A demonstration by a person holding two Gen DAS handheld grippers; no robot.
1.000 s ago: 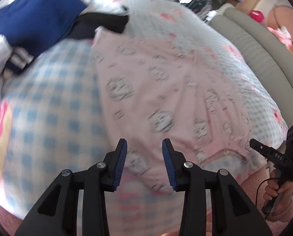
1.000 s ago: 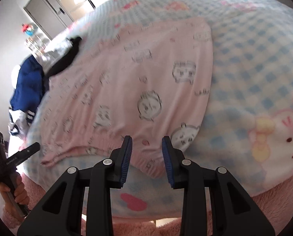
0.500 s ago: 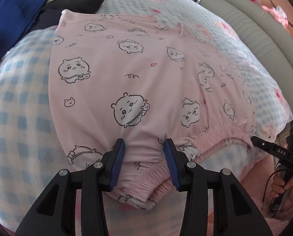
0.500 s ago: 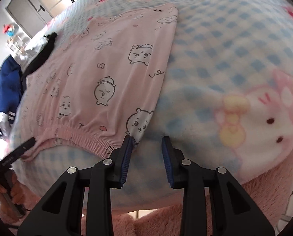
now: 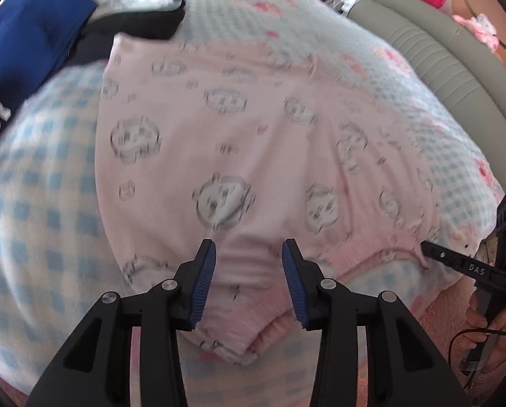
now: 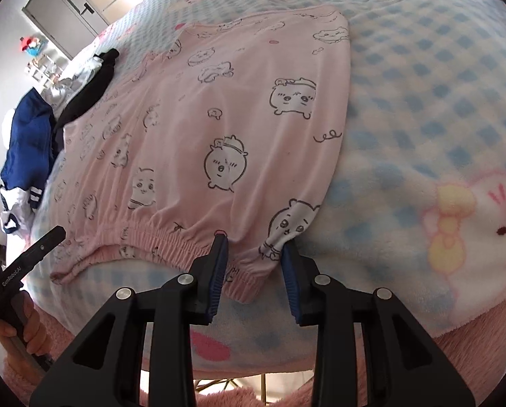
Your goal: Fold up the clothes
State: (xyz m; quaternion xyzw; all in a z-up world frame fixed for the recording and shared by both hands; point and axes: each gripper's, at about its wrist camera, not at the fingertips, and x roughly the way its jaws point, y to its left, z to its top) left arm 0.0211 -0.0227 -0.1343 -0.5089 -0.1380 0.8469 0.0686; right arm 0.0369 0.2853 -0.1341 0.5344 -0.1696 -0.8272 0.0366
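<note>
1. A bed covered by a blue-and-white checked blanket [image 6: 422, 78] fills both wrist views; a cupboard and shelves stand at the far wall, and a grey padded bed edge [image 5: 439, 54] curves along one side.

2. The pink pyjama shorts [image 6: 219, 118], printed with cartoon animals, lie spread flat on the blanket, elastic waistband [image 6: 157, 234] toward the near bed edge, leg hems away.

3. The right gripper [image 6: 253, 261] now has its fingers spread on either side of the waistband's right corner, where half a second ago they stood over bare blanket just beside the garment.

4. The left gripper [image 5: 249, 271], also spread, straddles the left end of the waistband as it did half a second ago, though this view is now blurred by motion and the cloth between the fingers looks slightly bunched. Neither tool is pinching fabric.

5. With both tools newly placed at opposite waistband corners, a two-handed grasp for a fold looks imminent. The shorts show no fold as they lie.

6. A navy garment [image 6: 29, 142] and a black garment [image 6: 90, 91] lie heaped beyond the far left corner.
</note>
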